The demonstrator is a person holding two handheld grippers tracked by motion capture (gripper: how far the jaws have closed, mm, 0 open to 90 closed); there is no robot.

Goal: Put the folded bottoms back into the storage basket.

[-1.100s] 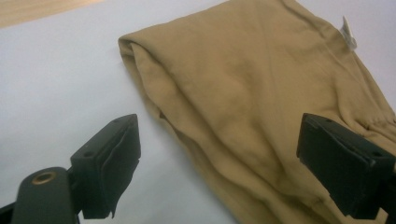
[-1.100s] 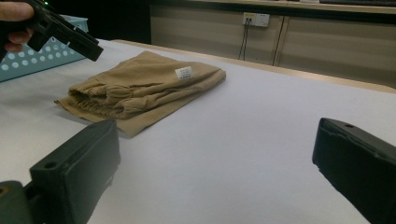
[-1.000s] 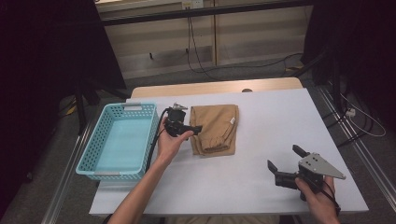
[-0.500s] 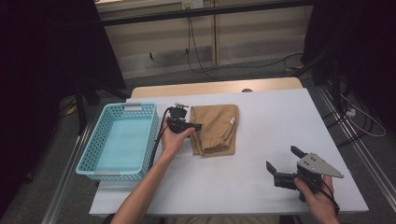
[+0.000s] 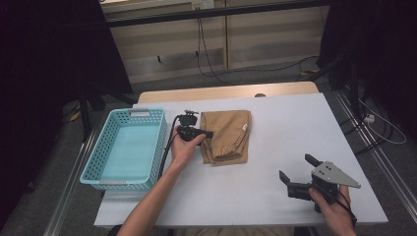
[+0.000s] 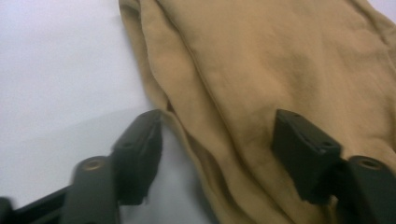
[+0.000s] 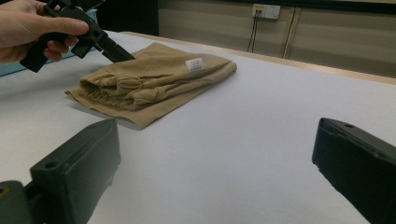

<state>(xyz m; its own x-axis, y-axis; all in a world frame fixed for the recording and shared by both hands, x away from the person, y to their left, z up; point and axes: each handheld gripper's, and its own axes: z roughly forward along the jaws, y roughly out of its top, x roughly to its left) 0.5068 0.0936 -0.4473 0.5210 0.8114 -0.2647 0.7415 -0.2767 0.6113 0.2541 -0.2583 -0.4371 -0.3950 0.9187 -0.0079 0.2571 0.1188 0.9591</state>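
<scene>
Dark curtains and a wood-panelled wall with trailing cables stand behind a white table (image 5: 275, 147), on which a folded tan garment (image 5: 227, 136) lies left of centre, a small white label on its upper right edge. Just beside it, toward the table's left edge, sits a light blue slotted basket (image 5: 105, 150). At the garment's left edge is the left gripper (image 5: 205, 133), held in the person's left hand (image 5: 184, 147), with its cable trailing back along the basket's side. Its jaws have just been closing and now stand about half apart, straddling the cloth's folded edge: in the left gripper view one jaw rests over the tan fabric and the other sits on the white surface just beside the fold, so the cloth is between them but not pinched. Well apart, near the table's front right corner, the right gripper (image 5: 295, 172) is held in the right hand (image 5: 332, 204), grey plate on top, its jaws spread wide over bare tabletop and pointing toward the garment.
</scene>
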